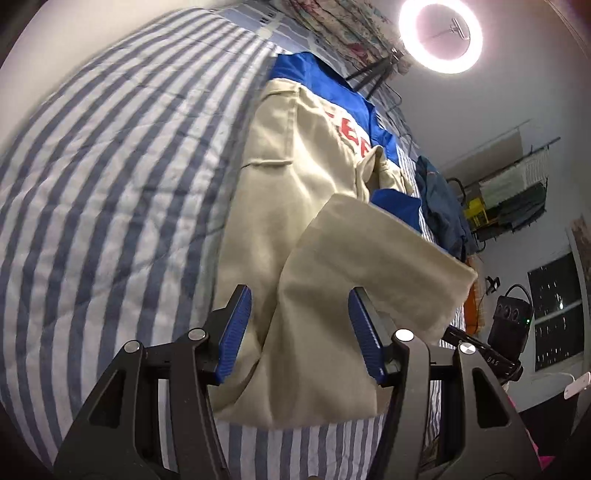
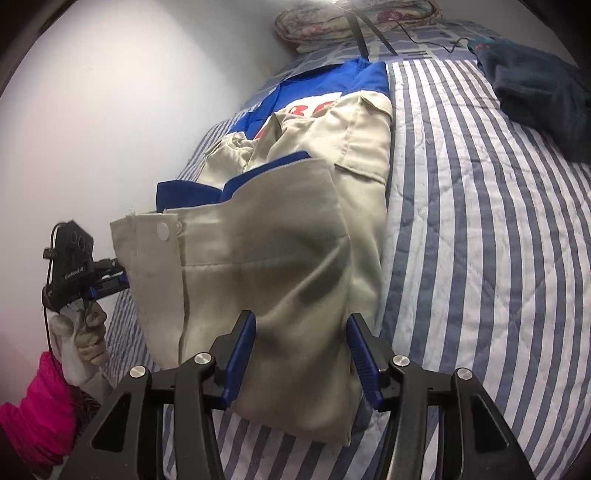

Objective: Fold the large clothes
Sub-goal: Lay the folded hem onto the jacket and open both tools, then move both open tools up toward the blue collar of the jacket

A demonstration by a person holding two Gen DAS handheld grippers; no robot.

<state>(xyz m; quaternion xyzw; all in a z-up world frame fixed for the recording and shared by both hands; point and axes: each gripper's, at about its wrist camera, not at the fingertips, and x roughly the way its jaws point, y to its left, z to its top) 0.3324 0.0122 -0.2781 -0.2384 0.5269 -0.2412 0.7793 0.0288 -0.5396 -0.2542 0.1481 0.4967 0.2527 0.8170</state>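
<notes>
Bed, blue-and-white striped quilt (image 2: pixel 480 221). On it: beige-and-blue jacket (image 2: pixel 295 240), lying ahead of and beneath both tongs; dark blue garment (image 2: pixel 535 92), far right of the right tongs; floral pillow (image 2: pixel 314 26) at the far end.

Beige woven cloth, matt and lightly creased, on the jacket (image 2: pixel 288 236) under and ahead of the right gripper (image 2: pixel 301 360); smoother blue cloth panels further ahead, a pale glossy snap button to its left. Quilted, matt striped cotton on the bedspread (image 2: pixel 480 221) to the right, stitched and slightly puckered. Matt black plastic on both gripper frames, ribbed blue rubbery pads (image 1: pixel 236 332) on the left gripper (image 1: pixel 301 332), bright polished metal pivot pins (image 1: pixel 403 335). Knitted white cloth on the glove (image 2: pixel 74 350) left of the right gripper, with puffy pink fabric on the sleeve (image 2: pixel 37 402) below it.
</notes>
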